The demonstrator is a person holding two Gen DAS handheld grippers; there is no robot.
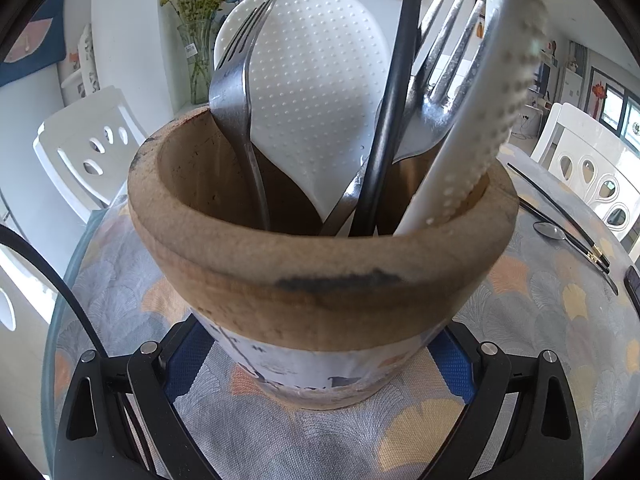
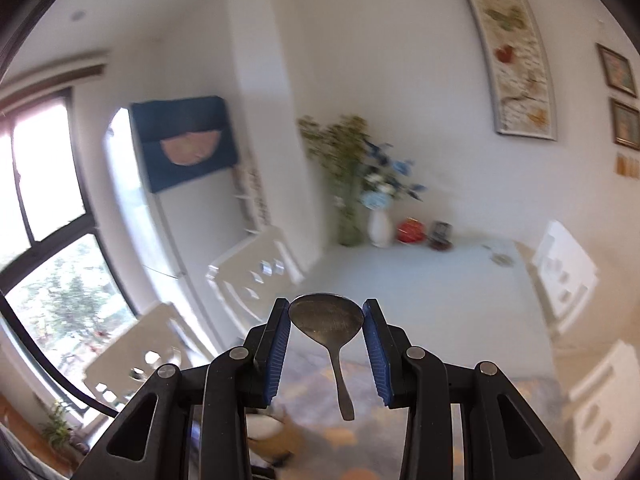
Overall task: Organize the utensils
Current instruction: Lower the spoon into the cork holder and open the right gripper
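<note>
A wooden-rimmed utensil pot (image 1: 320,264) fills the left wrist view. It holds two metal forks (image 1: 236,80), two white dimpled rice paddles (image 1: 316,92) and a black chopstick (image 1: 396,92). My left gripper (image 1: 320,364) is shut on the pot's base, one blue pad (image 1: 184,364) against each side. In the right wrist view, my right gripper (image 2: 326,320) is shut on a metal spoon (image 2: 326,322). The pads pinch the spoon's bowl and its handle hangs down toward the table. That view is blurred and the gripper is high above the table.
A black-handled spoon (image 1: 550,230) and black chopsticks (image 1: 560,208) lie on the patterned tablecloth (image 1: 560,320) to the pot's right. White chairs (image 1: 88,148) ring the table. Vases of flowers (image 2: 352,184) stand on a white sideboard beyond.
</note>
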